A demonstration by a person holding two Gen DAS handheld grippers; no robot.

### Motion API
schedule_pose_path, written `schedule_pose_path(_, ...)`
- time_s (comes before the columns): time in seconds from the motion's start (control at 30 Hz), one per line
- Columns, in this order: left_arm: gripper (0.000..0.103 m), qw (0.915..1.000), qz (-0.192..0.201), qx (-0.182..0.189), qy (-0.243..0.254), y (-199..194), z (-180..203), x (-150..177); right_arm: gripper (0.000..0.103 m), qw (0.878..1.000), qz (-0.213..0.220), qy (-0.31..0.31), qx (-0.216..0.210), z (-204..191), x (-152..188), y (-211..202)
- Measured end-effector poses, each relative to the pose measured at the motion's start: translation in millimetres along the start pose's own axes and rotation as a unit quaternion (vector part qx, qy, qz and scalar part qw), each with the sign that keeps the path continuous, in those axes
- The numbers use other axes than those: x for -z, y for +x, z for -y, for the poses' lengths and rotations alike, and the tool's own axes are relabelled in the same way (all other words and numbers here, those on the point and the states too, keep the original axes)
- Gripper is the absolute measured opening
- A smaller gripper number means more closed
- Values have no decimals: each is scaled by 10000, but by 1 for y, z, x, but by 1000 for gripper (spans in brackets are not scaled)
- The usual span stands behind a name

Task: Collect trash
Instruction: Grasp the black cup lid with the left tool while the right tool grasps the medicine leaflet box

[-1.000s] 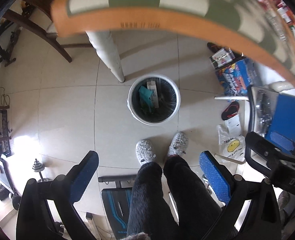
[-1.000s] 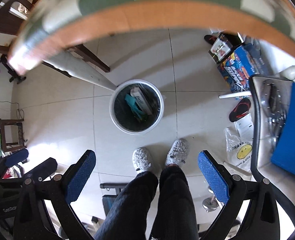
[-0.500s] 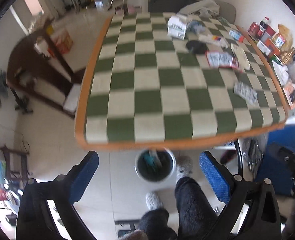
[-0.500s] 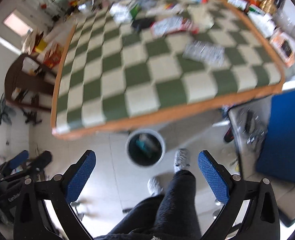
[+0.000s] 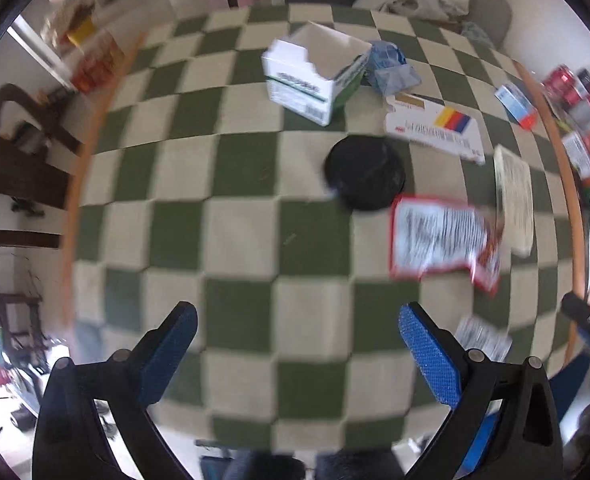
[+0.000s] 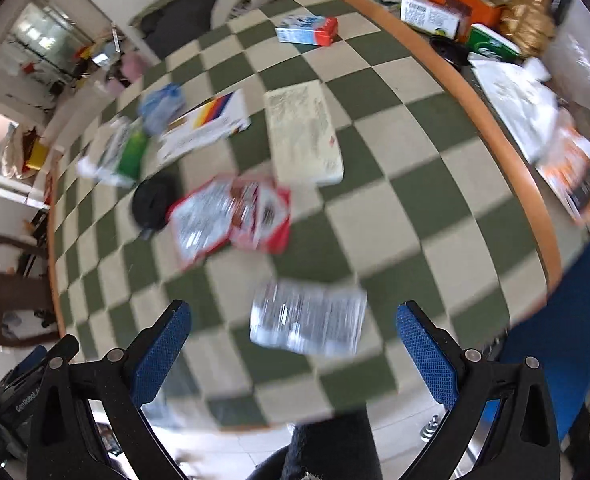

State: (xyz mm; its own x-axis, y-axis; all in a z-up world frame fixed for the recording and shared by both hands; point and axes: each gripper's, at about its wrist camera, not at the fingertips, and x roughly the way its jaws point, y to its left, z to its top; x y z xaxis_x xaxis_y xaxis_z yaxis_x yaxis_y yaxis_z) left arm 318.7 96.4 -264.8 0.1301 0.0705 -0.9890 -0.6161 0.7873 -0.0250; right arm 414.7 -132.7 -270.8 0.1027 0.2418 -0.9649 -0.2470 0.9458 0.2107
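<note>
Trash lies scattered on the green-and-cream checked table (image 5: 239, 236). A red-edged wrapper (image 5: 441, 238) (image 6: 231, 216) lies beside a black round lid (image 5: 365, 172) (image 6: 153, 202). A silvery printed wrapper (image 6: 307, 322) (image 5: 483, 338) lies nearest, just ahead of my right gripper (image 6: 293, 354), which hovers open and empty. Farther back sit an open white box (image 5: 315, 74), a crumpled blue bag (image 5: 391, 66) (image 6: 161, 106), a flat striped carton (image 5: 435, 128) (image 6: 205, 128) and a cream packet (image 6: 303, 138). My left gripper (image 5: 297, 354) hangs open and empty above bare checks.
Boxes, cans and packets (image 6: 447, 4) crowd the surface past the table's orange right rim (image 6: 507, 152). A blue chair (image 6: 567, 320) stands at the near right corner. A dark wooden chair (image 5: 11, 152) is off the left edge. The person's dark trouser leg (image 6: 331, 448) shows below.
Both grippers have swung up from the floor bin to above the tabletop. The bin has dropped out of view, and the trash on the table now looms closer. Both stay open.
</note>
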Motion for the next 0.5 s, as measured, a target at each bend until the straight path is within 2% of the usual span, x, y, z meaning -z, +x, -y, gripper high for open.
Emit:
schedule_pose_path(0.13,103,9990,-382,130,-170,45,24,-50,103,9995,-248,-39,175,-2,-66,49)
schedule_pose_path(0.23,103,9974,-666,174,-219,77,36,-73,103,9990,-371,-41,257,-1,-96,75)
schedule_pose_path(0.37,102,9956,-905,129,-188,106,48,-87,103,9981,-553,32,283,-1,-130,112)
schedule_pose_path(0.5,90,9952,-924,40,-306,118,51,-92,103,9970,-724,75,258,-4,-147,137)
